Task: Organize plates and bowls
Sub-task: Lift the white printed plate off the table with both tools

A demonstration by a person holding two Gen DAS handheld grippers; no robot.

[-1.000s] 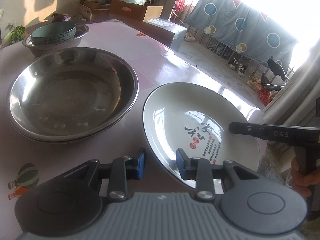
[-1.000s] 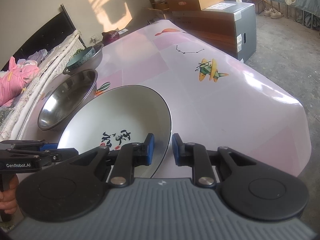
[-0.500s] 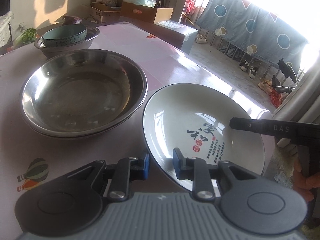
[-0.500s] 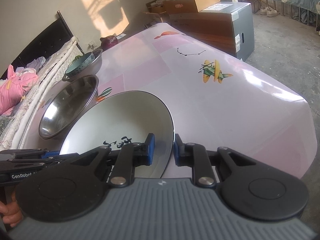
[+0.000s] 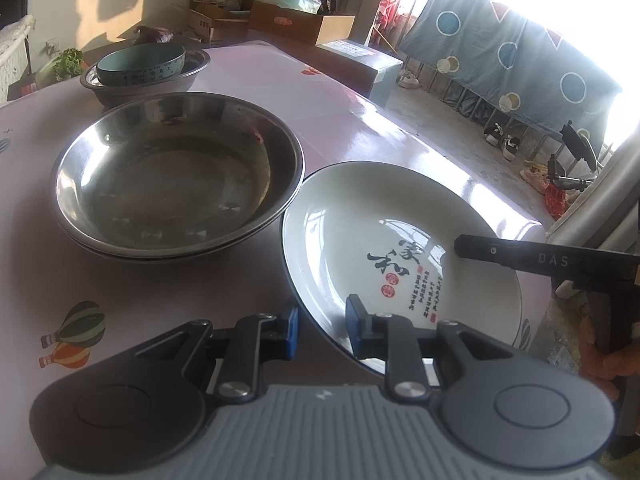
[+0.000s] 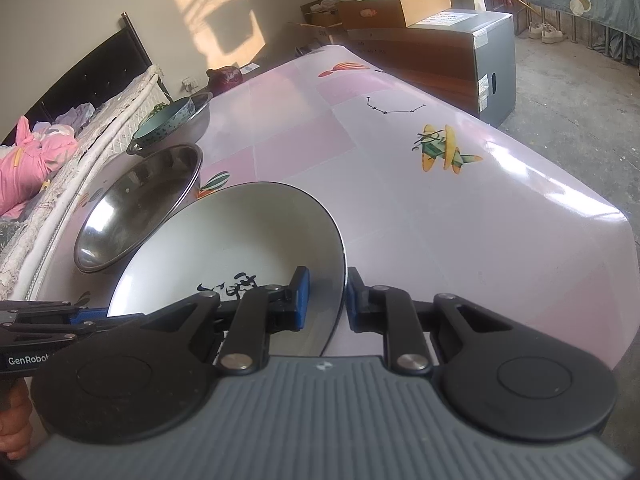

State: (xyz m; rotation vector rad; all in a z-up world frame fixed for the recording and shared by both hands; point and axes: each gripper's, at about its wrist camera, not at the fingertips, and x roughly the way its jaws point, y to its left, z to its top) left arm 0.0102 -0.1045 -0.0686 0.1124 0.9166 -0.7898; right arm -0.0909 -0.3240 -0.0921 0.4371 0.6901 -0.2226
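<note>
A white plate [image 5: 400, 256] with black calligraphy is held between both grippers just above the pink table. My left gripper [image 5: 323, 326] is shut on its near rim, one blue pad on each side. My right gripper [image 6: 326, 300] is shut on the opposite rim. In the left wrist view the right gripper [image 5: 460, 250] reaches over the plate from the right. In the right wrist view, the plate [image 6: 240, 248] has the left gripper [image 6: 100, 316] at its lower left. A large steel basin [image 5: 176, 176] lies just left of the plate, almost touching it.
A teal bowl [image 5: 140, 66] sits inside a smaller steel bowl [image 5: 152, 88] behind the basin. The table [image 6: 440, 220] drops off at the right. A bed [image 6: 60, 152] runs along the far side. Cardboard boxes [image 6: 400, 8] and a cabinet [image 6: 460, 60] stand beyond the table.
The left jaws have narrowed onto the plate's near rim. The plate now sits a little closer to the steel basin. The right gripper keeps its grip.
</note>
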